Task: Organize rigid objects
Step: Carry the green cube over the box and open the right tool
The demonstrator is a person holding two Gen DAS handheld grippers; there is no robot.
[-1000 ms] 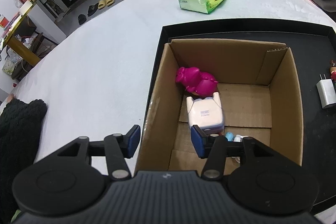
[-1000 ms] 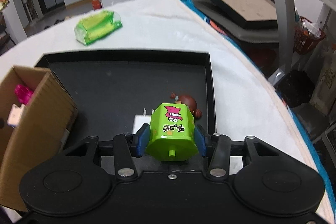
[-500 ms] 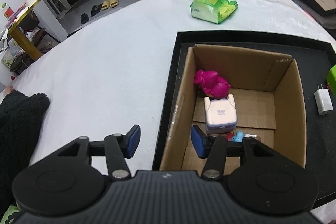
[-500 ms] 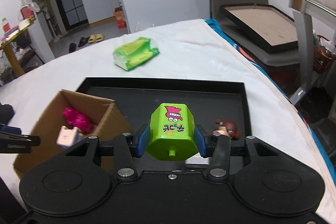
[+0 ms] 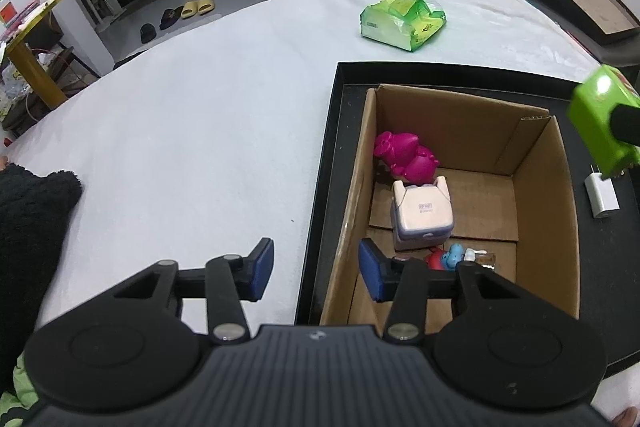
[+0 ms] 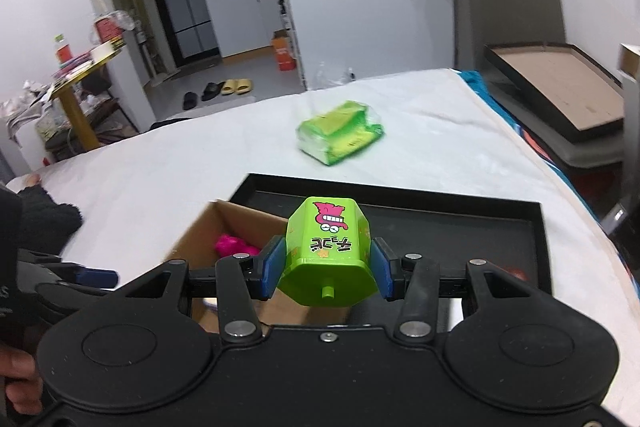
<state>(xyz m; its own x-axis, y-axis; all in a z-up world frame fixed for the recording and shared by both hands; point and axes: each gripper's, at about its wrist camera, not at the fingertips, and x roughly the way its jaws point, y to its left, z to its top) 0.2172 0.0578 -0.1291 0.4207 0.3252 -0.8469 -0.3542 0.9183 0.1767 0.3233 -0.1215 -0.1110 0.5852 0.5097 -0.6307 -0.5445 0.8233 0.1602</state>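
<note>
Green toy (image 6: 329,251) clamped in R gripper (image 6: 327,269) jaws above cardboard box (image 5: 556,227); L gripper (image 5: 316,269) jaws wide, empty.

Tray (image 5: 326,163): lay on the bedsheet (image 5: 200,131), toward its right side.
Cardboard box (image 5: 560,227): stood in the tray's left part, open upward.
Pig figure (image 5: 404,155): inside the box, at its far left corner.
Boxy toy (image 5: 422,213): inside the box, just nearer than the pig figure and touching it.
Small figures (image 5: 452,257): inside the box, nearest of all, beside the boxy toy.
Charger plug (image 5: 602,195): on the tray floor, right of the box.
Snack packet (image 5: 402,19): on the bedsheet, beyond the tray's far edge.
Drum toy (image 6: 330,255): between the right gripper (image 6: 328,269) fingers, above the box's right wall.
Left gripper (image 5: 316,271): straddled the box's left wall, one finger inside, one outside.
</note>
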